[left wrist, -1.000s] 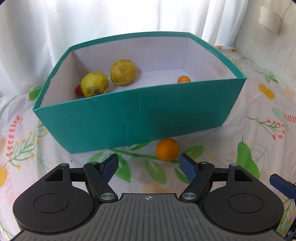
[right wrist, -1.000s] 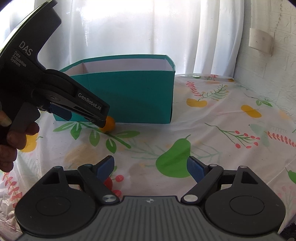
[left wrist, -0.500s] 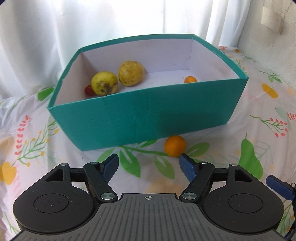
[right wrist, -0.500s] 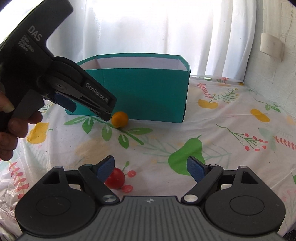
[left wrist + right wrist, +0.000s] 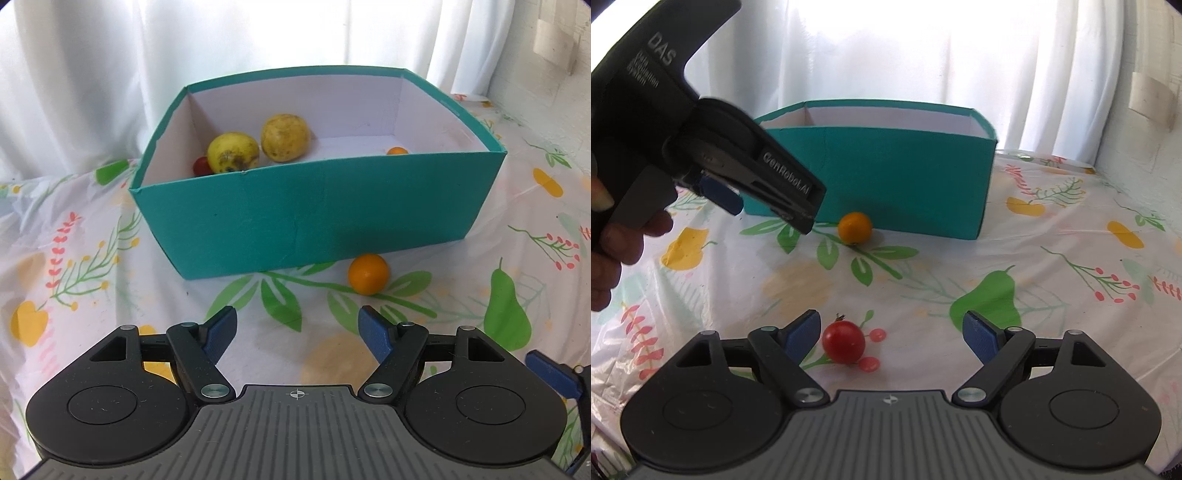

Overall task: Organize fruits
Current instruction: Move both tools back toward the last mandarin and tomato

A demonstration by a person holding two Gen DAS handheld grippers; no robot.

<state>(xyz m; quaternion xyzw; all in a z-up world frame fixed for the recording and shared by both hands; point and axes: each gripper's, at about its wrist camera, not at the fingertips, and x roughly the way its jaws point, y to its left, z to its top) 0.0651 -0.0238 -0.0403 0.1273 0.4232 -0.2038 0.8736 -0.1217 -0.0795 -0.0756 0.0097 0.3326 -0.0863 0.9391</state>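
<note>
You are closing the right gripper fingers around a loose cherry tomato; the left gripper is hanging open and empty. Four fruits are sitting in the teal box; an orange is waiting outside.

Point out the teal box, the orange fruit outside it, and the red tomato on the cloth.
teal box (image 5: 314,218), left wrist view, near outer wall.
orange fruit (image 5: 368,274), left wrist view, its middle.
red tomato (image 5: 844,342), right wrist view, its middle.

We see a table under a floral cloth. On it stands a teal box, an orange fruit just beside its near wall, and a small red tomato well apart.
</note>
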